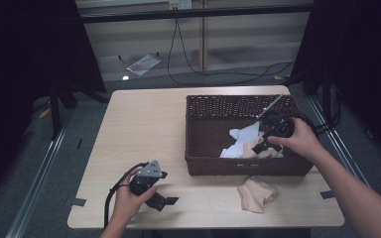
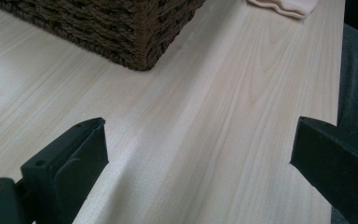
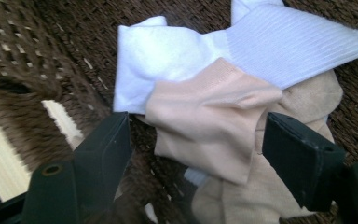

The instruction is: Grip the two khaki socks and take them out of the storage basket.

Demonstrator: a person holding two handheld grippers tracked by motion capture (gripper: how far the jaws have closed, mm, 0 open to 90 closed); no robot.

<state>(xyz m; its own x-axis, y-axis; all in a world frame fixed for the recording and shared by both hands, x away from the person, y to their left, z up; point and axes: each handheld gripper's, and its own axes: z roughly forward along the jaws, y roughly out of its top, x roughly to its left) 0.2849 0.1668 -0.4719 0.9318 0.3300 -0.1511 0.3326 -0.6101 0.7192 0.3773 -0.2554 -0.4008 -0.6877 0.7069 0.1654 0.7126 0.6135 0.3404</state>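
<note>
A dark woven basket [image 1: 213,106] stands on the right half of the table and holds white socks [image 1: 244,135] and peach socks [image 1: 250,152]. My right gripper [image 1: 259,147] is down inside it, just above the pile. Its jaws are open, and a folded peach sock [image 3: 209,126] lies below and between them over a white sock [image 3: 168,56]; the pads do not press on it. Another peach sock [image 1: 257,193] lies on the table in front of the basket. My left gripper [image 1: 166,202] hovers open over bare wood [image 2: 223,140] at the front left, a basket corner [image 2: 140,42] ahead of it.
The light wooden table [image 1: 144,129] has free room on its left half. Its front edge runs just below my left hand. Cables and a scrap of paper [image 1: 143,63] lie on the floor beyond the far edge. Dark stands flank the table.
</note>
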